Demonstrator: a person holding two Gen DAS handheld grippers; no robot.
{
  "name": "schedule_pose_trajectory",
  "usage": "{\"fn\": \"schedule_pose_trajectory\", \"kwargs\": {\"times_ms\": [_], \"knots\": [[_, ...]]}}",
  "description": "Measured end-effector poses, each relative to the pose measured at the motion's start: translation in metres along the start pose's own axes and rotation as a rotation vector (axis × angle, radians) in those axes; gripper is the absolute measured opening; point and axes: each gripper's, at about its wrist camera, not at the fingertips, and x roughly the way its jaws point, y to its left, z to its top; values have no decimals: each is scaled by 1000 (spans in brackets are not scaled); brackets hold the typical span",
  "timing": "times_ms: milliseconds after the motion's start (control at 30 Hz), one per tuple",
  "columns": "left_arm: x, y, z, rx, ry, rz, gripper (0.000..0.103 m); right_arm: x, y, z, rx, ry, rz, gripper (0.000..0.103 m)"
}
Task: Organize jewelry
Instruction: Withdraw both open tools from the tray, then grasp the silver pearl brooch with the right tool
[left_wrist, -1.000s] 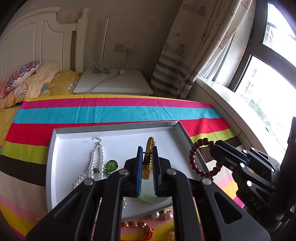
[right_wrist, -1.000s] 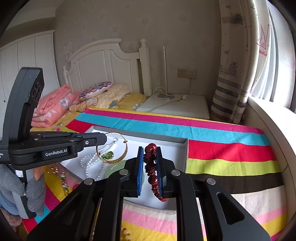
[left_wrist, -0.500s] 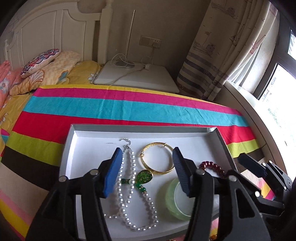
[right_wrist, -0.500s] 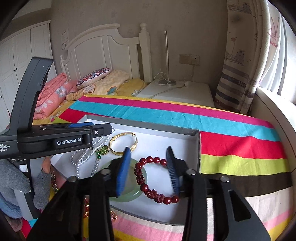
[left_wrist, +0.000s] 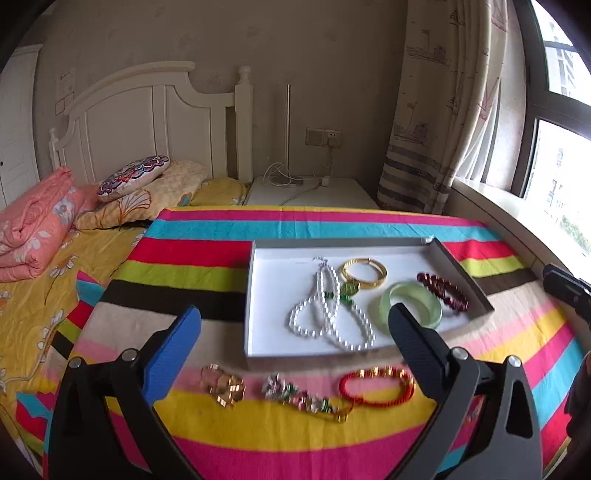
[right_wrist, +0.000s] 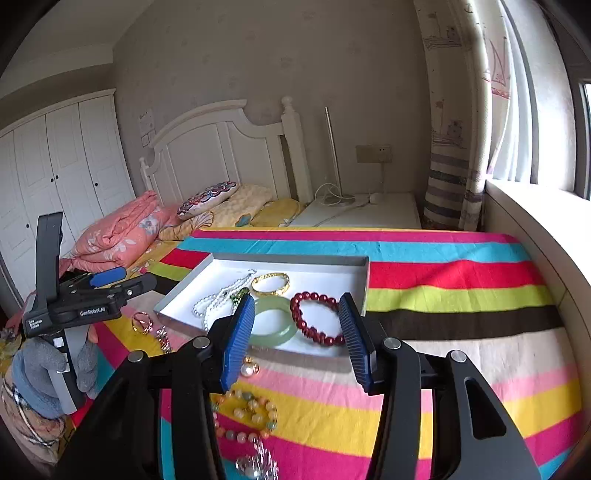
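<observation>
Ahead of the right gripper, between its widely parted fingers, the red bead bracelet lay in the white tray beside the jade bangle. The left gripper also stood wide apart, empty, with the pearl necklace in the tray just beyond it.

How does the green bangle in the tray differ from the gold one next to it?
The green bangle is a thick, smooth, pale translucent ring; the gold bangle is a thin, shiny metal band. The green bangle lies nearer the tray's front edge, touching the dark red bead bracelet; the gold bangle lies farther back, by the pearl necklace. Both lie flat inside the white tray, released.
</observation>
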Motion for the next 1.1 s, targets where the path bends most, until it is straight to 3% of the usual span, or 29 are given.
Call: {"fn": "schedule_pose_trajectory", "kwargs": {"times_ms": [300,533,767,1100], "knots": [[-10,-8,-60,4,92,-44,101,-18,-1,-59,46,112,5,47],[-2,4,-60,-69,122,-40,101,-21,-11,-72,89,128,-8,51],[2,-6,-59,-9,140,11,101,-15,23,-78,-84,174,42,51],[2,-6,-58,-15,133,2,101,2,36,-90,-15,310,-114,52]]}}
